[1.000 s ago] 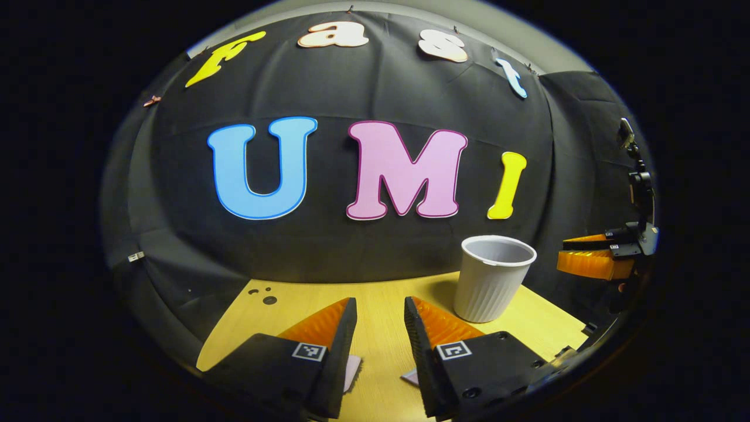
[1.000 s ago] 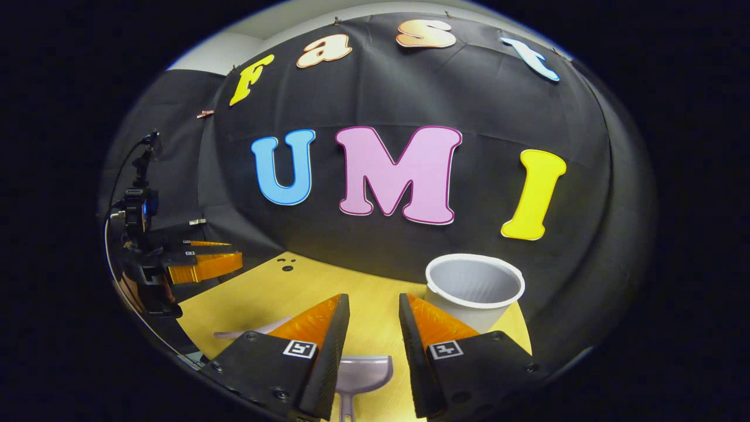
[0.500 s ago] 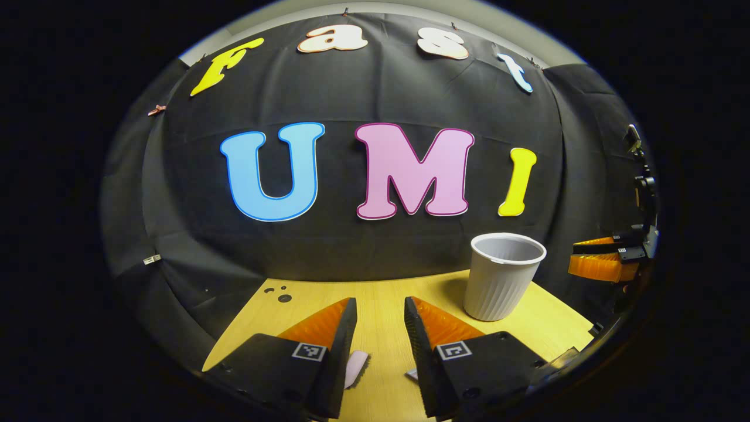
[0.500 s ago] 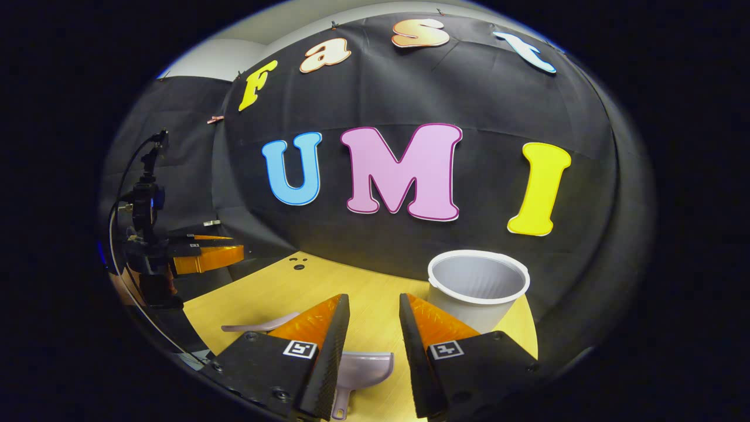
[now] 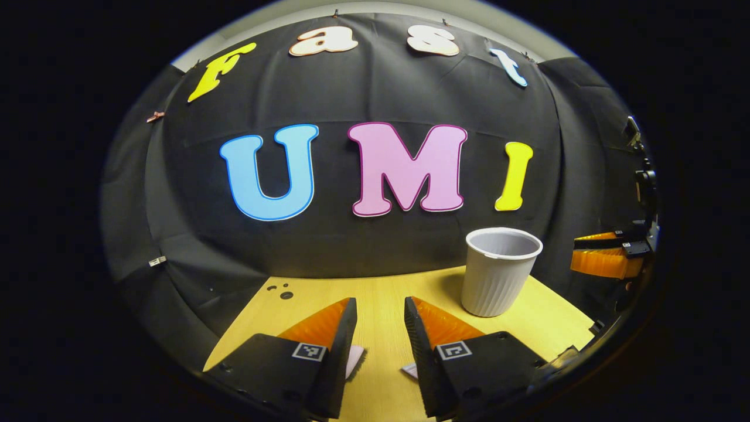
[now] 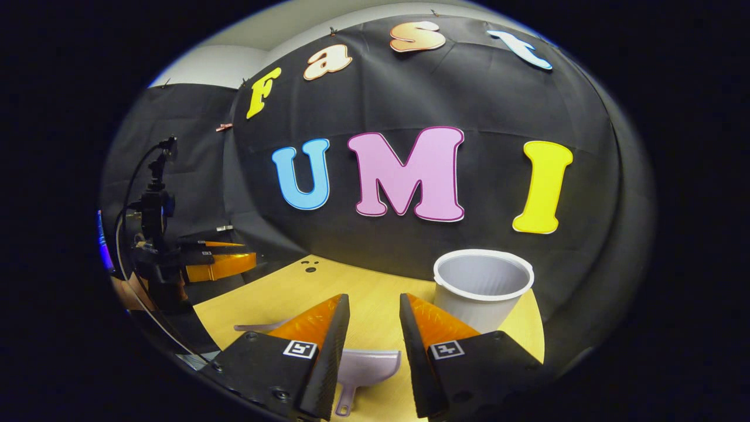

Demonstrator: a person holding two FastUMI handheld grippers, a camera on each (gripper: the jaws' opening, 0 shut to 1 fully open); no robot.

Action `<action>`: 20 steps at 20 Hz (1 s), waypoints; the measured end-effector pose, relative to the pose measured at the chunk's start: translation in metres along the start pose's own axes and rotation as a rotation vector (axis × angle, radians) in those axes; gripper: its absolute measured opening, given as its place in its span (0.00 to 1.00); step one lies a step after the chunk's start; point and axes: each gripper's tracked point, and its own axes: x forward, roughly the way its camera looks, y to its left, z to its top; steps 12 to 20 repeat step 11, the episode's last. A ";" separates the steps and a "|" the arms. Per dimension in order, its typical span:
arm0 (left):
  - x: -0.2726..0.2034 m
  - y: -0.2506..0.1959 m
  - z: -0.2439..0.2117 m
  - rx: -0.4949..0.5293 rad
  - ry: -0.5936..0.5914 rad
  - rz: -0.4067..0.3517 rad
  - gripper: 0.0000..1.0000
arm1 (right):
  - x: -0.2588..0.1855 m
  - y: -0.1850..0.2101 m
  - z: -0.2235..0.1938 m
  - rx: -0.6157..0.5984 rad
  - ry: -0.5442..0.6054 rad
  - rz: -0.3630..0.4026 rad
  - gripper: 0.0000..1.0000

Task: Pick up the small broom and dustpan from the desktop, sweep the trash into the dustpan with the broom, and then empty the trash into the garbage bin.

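The dustpan [image 6: 368,366] lay flat near the table's [image 5: 387,293] front edge, just under the right gripper [image 6: 373,328], whose jaws stood apart and empty. The broom [image 5: 355,358] lay beside it beneath the left gripper [image 5: 379,328], equally spread, with the garbage bin [image 5: 501,271] upright toward the back right corner. To pick up cleanly, I'd say each gripper needed to drop straight down and straddle its handle before closing.

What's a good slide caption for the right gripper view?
Open right gripper poised above the dustpan, garbage bin beside it.
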 end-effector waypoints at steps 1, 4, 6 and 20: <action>-0.003 -0.003 -0.002 -0.007 0.004 0.007 0.54 | -0.006 -0.006 0.001 0.014 -0.011 -0.002 0.55; -0.009 -0.009 -0.003 0.010 0.004 0.036 0.54 | -0.013 -0.015 -0.006 0.022 -0.010 0.008 0.55; -0.011 -0.019 -0.001 0.019 -0.005 0.039 0.54 | -0.018 -0.022 -0.010 0.033 -0.005 0.010 0.55; -0.010 -0.048 -0.004 0.033 -0.003 0.037 0.54 | -0.030 -0.040 -0.020 0.024 0.003 0.020 0.54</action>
